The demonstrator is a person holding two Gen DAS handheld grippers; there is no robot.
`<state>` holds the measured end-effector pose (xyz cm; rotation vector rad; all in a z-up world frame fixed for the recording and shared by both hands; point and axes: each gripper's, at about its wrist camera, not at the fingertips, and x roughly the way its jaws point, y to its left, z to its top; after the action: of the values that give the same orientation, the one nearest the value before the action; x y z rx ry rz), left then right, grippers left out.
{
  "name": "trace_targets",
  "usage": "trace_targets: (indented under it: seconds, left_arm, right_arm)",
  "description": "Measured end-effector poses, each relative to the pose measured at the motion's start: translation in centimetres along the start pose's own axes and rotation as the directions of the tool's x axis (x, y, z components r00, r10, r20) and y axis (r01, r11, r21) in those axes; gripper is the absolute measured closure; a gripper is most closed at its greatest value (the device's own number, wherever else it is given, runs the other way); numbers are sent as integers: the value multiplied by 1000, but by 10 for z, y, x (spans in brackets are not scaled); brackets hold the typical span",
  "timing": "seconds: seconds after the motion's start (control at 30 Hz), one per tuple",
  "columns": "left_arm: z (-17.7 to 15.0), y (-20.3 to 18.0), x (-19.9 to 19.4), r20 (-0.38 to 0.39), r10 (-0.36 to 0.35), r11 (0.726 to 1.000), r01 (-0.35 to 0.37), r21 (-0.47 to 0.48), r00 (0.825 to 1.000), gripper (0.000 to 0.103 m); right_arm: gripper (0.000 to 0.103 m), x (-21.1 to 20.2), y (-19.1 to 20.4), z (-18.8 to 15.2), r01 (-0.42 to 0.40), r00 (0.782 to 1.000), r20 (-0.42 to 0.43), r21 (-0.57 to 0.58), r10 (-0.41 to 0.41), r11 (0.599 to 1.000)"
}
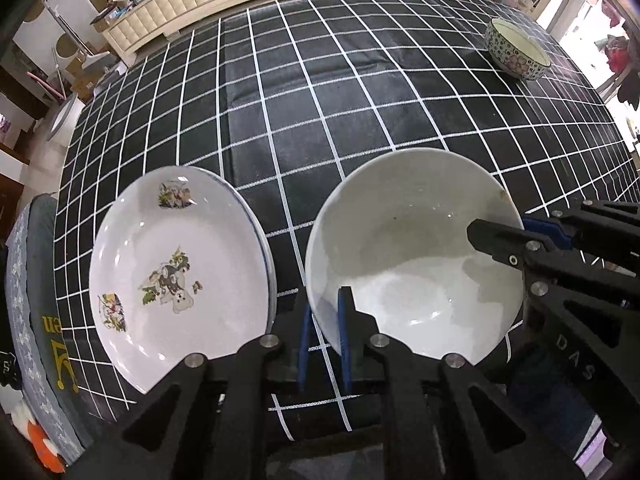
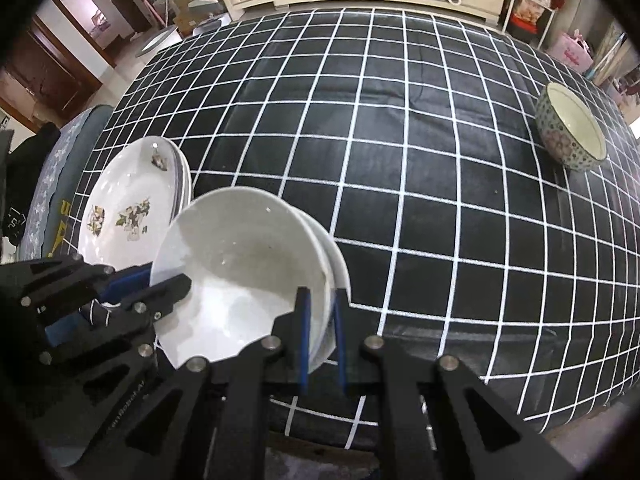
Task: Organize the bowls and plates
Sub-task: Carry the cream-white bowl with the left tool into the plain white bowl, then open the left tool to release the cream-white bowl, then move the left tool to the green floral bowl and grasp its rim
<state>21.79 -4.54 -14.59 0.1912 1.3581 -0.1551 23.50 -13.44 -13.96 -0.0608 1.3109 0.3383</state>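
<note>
**Both tongs clamped on the white bowl's rim**

You've got the white bowl [image 1: 416, 264] pinched from two sides. Your left tongs [image 1: 325, 320] bite its near-left rim, one blue pad inside the wall, one outside, jaws almost fully closed on the thin edge. Your right tongs [image 2: 320, 320] do the same on the opposite rim, nearly shut, pads either side of the wall. In the left view the right tongs come in from the right edge, one finger reaching over the rim into the bowl.

Both tongs point steeply down at the checked cloth [image 1: 320, 100].

From the right view, a second white rim [image 2: 340, 264] shows just behind the gripped one, so your bowl looks nested on another; whether it is seated or tilted clear, I cannot tell. The bowl is empty inside.

Just left of it sits the plate stack [image 1: 176, 264], the top plate carrying printed figures, with further rims showing beneath. Well apart, far right, the patterned bowl [image 2: 570, 128] stands upright and empty.
</note>
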Motion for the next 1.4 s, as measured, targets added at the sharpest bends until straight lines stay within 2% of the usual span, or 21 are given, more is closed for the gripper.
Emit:
trace_targets:
  seconds: [0.37, 0.43, 0.47, 0.5, 0.83, 0.87, 0.93, 1.1, 1.23, 1.3, 1.4]
  left_arm:
    - [1, 7, -13, 40, 7, 1000, -7, 6, 999, 89]
    - [1, 7, -16, 45, 8, 1000, -8, 9, 999, 89]
    - [1, 8, -17, 48, 8, 1000, -8, 9, 999, 89]
    - [0, 7, -18, 51, 6, 1000, -7, 10, 999, 89]
    - [1, -1, -29, 72, -24, 1000, 23, 10, 997, 88]
    - [3, -2, -32, 78, -27, 1000, 27, 9, 997, 85]
    - [5, -4, -37, 96, -33, 999, 32, 12, 995, 73]
    - [16, -13, -48, 115, -38, 999, 34, 33, 993, 72]
    - [33, -24, -57, 135, -40, 999, 35, 41, 990, 64]
    - [39, -29, -61, 136, -48, 998, 43, 44, 989, 63]
    - [52, -40, -68, 140, -67, 997, 60, 51, 988, 55]
  right_arm:
    - [86, -2, 3, 1, 18, 1000, -11, -3, -18, 1000]
    - [65, -7, 6, 1, 61, 998, 11, -21, -61, 998]
    - [44, -11, 7, 1, 81, 996, 34, -33, -80, 996]
    - [35, -14, 7, 1, 86, 995, 48, -35, -84, 996]
    - [35, -34, -7, 3, 81, 994, 72, -3, -81, 997]
    - [35, -38, -10, 3, 83, 993, 78, 3, -83, 997]
    - [35, -44, -15, 4, 86, 992, 87, 13, -87, 996]
    - [34, -61, -32, 10, 98, 988, 115, 36, -102, 994]
    - [34, -75, -53, 13, 127, 983, 126, 58, -133, 990]
    - [32, -83, -64, 14, 149, 979, 131, 66, -156, 987]
    - [25, -94, -82, 17, 171, 974, 141, 70, -179, 983]
